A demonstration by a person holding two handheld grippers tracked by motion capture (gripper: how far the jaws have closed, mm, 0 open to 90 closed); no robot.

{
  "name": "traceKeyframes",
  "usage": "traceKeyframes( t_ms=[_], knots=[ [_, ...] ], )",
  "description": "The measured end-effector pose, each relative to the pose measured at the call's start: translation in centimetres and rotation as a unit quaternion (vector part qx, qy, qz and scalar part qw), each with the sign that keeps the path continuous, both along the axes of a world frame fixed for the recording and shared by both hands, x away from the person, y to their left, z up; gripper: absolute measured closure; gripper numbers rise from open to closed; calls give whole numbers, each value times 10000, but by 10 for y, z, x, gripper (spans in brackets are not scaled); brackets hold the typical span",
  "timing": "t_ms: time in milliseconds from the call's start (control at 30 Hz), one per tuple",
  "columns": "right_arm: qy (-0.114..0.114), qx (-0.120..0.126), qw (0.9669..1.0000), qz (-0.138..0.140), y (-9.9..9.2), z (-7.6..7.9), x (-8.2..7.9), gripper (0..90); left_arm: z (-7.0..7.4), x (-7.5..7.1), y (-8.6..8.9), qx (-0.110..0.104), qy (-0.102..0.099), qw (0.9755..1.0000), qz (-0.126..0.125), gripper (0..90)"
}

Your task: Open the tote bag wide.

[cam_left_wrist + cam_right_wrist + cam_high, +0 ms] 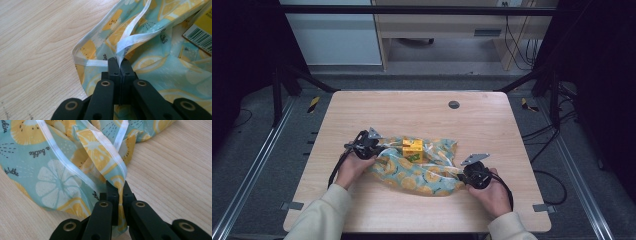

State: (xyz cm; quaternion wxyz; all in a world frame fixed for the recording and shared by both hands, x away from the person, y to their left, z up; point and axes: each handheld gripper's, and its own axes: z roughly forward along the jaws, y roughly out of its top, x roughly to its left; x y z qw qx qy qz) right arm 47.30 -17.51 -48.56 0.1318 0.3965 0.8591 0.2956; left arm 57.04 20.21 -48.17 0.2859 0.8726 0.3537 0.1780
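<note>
Now my left tool (pixel 119 65) is clamped on the white-edged rim of the lemon-print bag (pixel 422 170), my right tool (pixel 119 187) clamped on its opposite rim. That bag lies mid-worktop (pixel 412 110), a yellow box (pixel 412 147) at its mouth.

Cream sleeves (pixel 324 212); each black tool (pixel 119 65) has 2 jaws, brass-ringed screws, trailing cable.

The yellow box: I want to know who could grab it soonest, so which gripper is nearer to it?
Left. The left gripper grips the bag edge just left of the yellow box; the right gripper grips the bag's opposite end, farther off.
</note>
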Motion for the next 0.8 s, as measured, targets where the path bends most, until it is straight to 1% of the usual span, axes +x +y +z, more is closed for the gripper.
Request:
traceKeyframes(
  t_ms=[133,333,500,600,667,733,767,800],
  knots=[
    [-17,-39,10000,-11,1,0,1,898,-1,1,0,10,22,10000,19,899],
    [6,-35,10000,-4,2,0,1,898,-1,0,0,52,23,10000,-10,899],
    [0,-65,10000,48,1,-1,1,897,-2,0,0,82,27,10000,-13,899],
    [-24,-57,10000,32,1,-1,0,895,-2,0,0,89,21,10000,-1,896],
    [-80,-28,10000,33,1,0,0,876,0,-1,0,98,-39,9999,26,870],
    [-162,16,9999,50,1,1,-1,807,3,-3,2,68,-87,9999,55,821],
    [-156,62,9999,27,1,2,-2,780,6,-4,3,24,-154,9998,101,789],
    [-244,79,9997,48,1,3,-2,744,8,-4,4,-6,-197,9997,125,736]
  ],
)
